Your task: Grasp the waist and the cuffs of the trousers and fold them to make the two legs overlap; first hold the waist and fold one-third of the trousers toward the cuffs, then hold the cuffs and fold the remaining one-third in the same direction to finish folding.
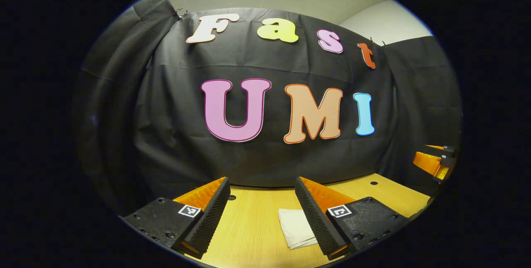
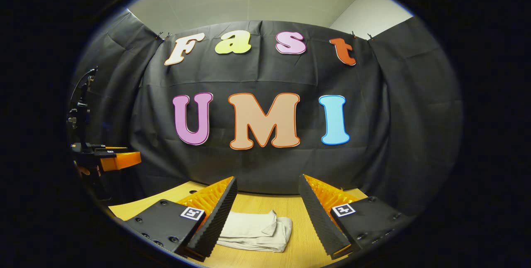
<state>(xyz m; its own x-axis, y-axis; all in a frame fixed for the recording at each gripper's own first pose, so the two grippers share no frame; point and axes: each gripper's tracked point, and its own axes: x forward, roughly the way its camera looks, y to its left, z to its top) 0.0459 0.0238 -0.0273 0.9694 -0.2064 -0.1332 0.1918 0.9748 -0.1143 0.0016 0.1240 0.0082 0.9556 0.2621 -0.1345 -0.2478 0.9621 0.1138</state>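
The trousers lie on the wooden worktop as a small pale bundle, low in the middle of the right gripper view. In the left gripper view they sit at the bottom, just right of middle. They look folded up small already, so I think the job is done or nearly done.

The left gripper has its jaws wide apart and holds nothing. The right gripper is the same — wide apart, nothing between. Both are lifted above the worktop and point at the dark cloth wall — probably pulled away so the neat pile is not bumped.
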